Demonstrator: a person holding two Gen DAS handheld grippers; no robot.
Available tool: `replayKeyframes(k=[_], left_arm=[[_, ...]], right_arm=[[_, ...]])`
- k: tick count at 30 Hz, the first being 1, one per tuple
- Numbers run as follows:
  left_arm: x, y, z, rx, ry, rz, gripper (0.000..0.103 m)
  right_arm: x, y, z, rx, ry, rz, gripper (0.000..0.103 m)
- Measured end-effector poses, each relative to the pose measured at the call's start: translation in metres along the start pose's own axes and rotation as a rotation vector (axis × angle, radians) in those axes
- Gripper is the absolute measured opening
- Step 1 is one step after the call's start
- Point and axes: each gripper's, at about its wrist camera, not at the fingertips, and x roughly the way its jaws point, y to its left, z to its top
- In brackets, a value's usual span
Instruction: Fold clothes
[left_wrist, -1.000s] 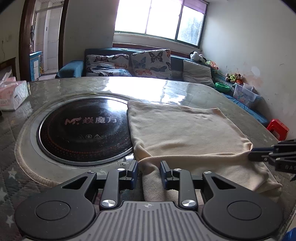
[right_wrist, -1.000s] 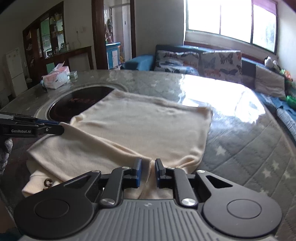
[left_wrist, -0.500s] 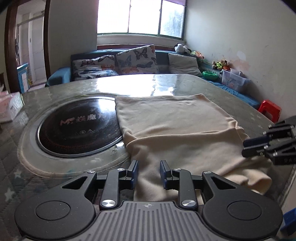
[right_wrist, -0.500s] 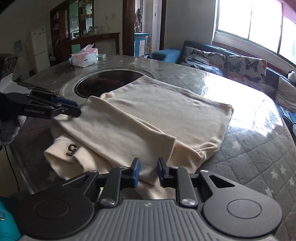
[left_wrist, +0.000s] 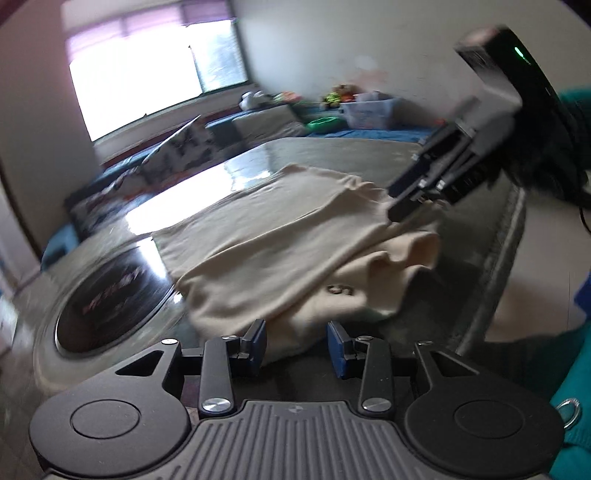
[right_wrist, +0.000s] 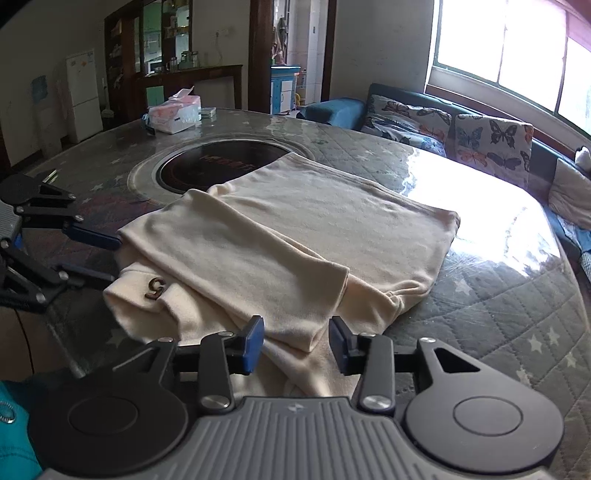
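garment (right_wrist: 295, 229) | sleeve now folded across | both grippers' fingers opening, released

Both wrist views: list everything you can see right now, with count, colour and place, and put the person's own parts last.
garment: one, cream, partly folded on the table, its far corner over the cooktop's rim, a small brown "G" near its left edge
table: one, grey quilted star cover under glossy glass
cooktop: one, black, round, set into the table beyond the garment
tissue pack: one, pink and white, far left of the table
sofa: one, dark blue, under the window, with butterfly cushions
fridge: one, white, far left wall
sleeve: teal, lower right in the left wrist view
left tool: black with blue pads, opening, cloth lying between them
right tool: same, opening, over the garment's near edge
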Motion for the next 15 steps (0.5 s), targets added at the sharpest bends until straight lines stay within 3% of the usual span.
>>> replayKeyframes(k=[6, 8, 11, 15], left_arm=[[0.010, -0.013, 0.001, 0.095, -0.049, -0.007, 0.037], [0.011, -0.012, 0.002, 0.091, -0.066, -0.015, 0.028], [0.014, -0.005, 0.007, 0.031, -0.083, -0.022, 0.014], [0.019, 0.016, 0.020, -0.097, -0.092, -0.026, 0.011]], right_arm=[[-0.012, 0.006, 0.000, -0.043, 0.008, -0.011, 0.046], [-0.016, 0.008, -0.002, -0.057, 0.015, -0.012, 0.047], [-0.021, 0.012, -0.005, -0.093, 0.025, -0.008, 0.054], [-0.025, 0.022, -0.010, -0.165, 0.040, 0.027, 0.056]])
